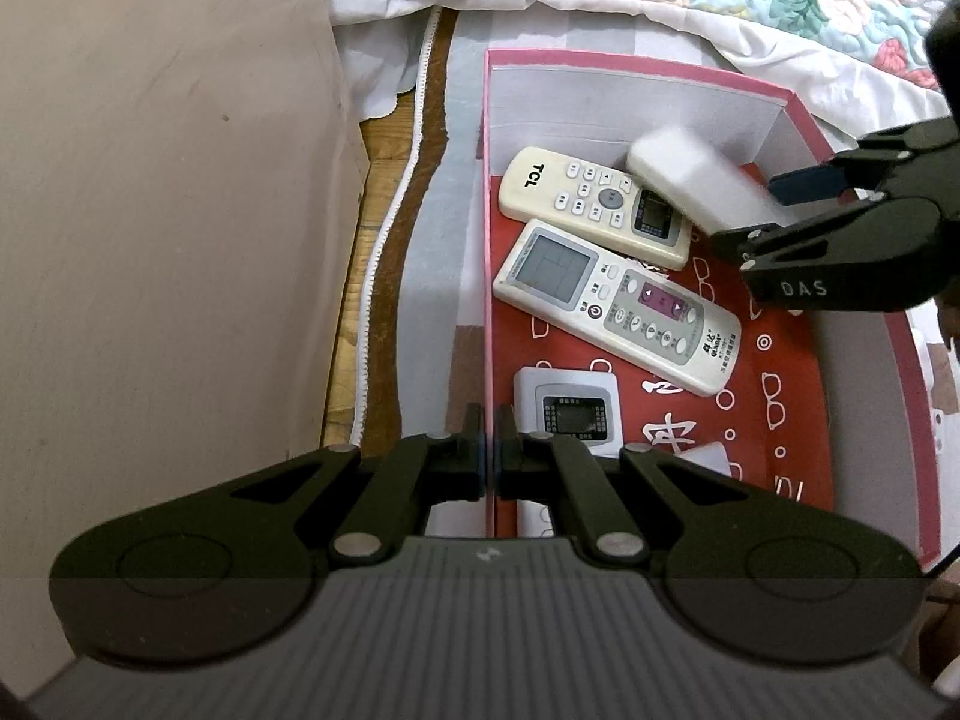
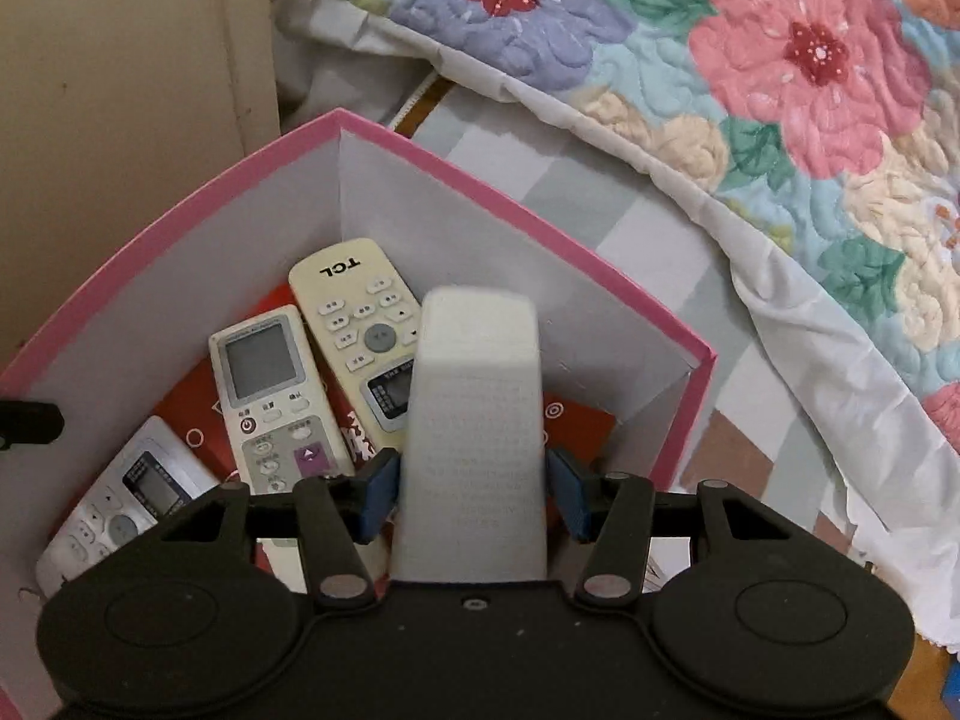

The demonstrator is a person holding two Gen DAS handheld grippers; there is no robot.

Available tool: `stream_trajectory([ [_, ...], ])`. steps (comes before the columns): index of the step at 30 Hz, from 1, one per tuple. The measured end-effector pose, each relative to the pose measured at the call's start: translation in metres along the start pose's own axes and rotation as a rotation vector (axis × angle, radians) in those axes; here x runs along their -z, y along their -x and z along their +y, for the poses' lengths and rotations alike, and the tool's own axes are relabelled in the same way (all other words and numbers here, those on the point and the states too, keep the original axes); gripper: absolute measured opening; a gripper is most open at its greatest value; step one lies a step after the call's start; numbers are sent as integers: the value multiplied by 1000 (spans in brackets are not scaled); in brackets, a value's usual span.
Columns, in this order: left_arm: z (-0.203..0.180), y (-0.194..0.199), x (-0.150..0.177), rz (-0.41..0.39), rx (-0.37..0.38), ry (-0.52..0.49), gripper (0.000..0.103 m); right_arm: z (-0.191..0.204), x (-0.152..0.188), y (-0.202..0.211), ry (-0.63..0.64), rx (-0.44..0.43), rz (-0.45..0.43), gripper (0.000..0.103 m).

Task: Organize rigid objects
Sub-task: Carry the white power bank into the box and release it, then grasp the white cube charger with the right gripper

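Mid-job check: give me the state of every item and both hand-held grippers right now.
Pink-rimmed cardboard box: open, no lid.
Cream TCL remote: in box, face up.
White grey-buttoned remote: in box, face up.
Small silver-white remote: in box, face up.
Plain white remote: held over box, back up.
Left hand-held gripper: shut on box wall.
Right hand-held gripper: gripping plain remote.

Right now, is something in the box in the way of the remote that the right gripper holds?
Partly. Under the held remote lies the TCL remote; the box floor beside it, toward the right wall, shows bare.
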State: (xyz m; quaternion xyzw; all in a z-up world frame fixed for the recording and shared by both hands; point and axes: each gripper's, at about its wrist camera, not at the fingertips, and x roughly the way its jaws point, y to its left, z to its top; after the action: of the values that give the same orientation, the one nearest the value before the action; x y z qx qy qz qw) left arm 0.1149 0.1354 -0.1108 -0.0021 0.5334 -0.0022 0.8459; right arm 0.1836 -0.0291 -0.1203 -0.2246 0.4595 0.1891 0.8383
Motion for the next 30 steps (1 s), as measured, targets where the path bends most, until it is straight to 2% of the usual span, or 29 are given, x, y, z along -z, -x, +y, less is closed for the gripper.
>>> stream_trajectory([
  [2, 0, 0, 0, 0, 1, 1, 2, -7, 0, 7, -54, -14, -30, 63],
  [6, 0, 0, 0, 0, 1, 1, 2, -28, 4, 41, -104, -62, -149, 65],
  [11, -1, 0, 0, -1, 0, -2, 2, -56, 29, 89, -118, -184, -267, 66],
  [14, -1, 1, 0, -1, -1, -2, 2, -67, 50, 107, -90, -172, -302, 73],
  [17, -1, 1, 0, -1, -1, -2, 2, -82, 76, 110, -70, -128, -268, 74],
  [23, -1, 0, 0, 0, -1, -7, 2, -130, 121, 85, -312, -197, -94, 74],
  [30, 0, 0, 0, -1, 1, -1, 2, -125, 159, 52, -426, -224, 4, 73],
])
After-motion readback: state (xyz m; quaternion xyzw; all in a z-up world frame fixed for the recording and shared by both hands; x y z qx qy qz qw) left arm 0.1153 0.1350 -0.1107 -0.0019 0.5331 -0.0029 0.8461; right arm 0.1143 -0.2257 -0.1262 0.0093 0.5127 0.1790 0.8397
